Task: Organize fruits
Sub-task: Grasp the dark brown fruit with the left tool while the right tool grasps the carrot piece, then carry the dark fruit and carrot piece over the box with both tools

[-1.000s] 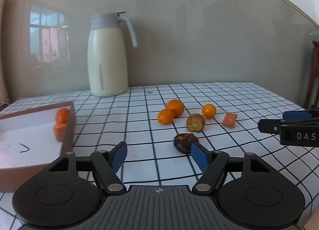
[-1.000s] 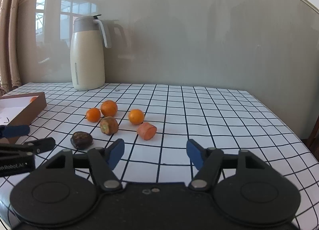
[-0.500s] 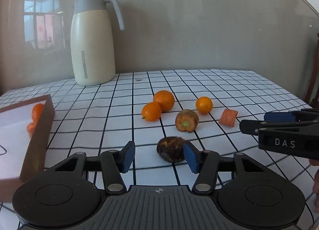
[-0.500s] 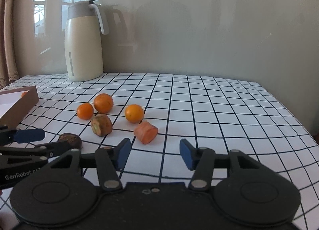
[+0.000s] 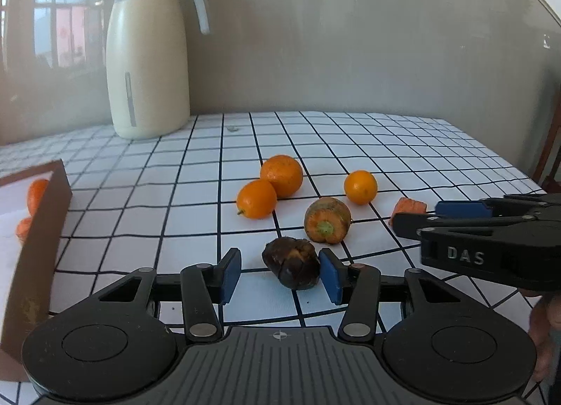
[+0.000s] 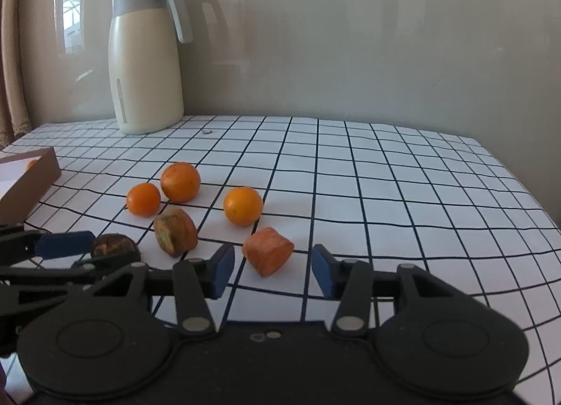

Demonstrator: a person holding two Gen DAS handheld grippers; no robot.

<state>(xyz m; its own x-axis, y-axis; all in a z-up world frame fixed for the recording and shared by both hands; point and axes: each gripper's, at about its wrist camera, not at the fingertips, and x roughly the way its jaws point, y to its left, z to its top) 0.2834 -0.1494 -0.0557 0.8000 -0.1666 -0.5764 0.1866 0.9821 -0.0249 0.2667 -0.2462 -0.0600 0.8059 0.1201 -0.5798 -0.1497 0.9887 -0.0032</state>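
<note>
A: Checked cloth, white with black lines; which items are still listed as loose on it?

B: Six are counted. Three oranges: one large, one small touching it, one apart to the right. One carrot top, one carrot chunk, one dark fruit. None is yet boxed.

A: And the box?

B: It is set at the left edge of the cloth. Two orange pieces are seen inside it against the near wall; more cannot be told, as most of the interior is cut off.

A: Left gripper?

B: Its jaws have just been closing, with the dark fruit between them. The right pad appears to be at the fruit's side; a clear gap is left at the other pad, so no grasp is made yet.

A: Right gripper?

B: Likewise just closing, around the carrot chunk. Space is still seen on both sides of the chunk, so nothing is gripped.

A: Progress?

B: It is judged early: two pieces stored, six outstanding. Two pick-ups are in hand, then carries to the box; the oranges and carrot top are left for later.

A: Other entries?

B: One cream jug, at the back wall, not involved.
</note>
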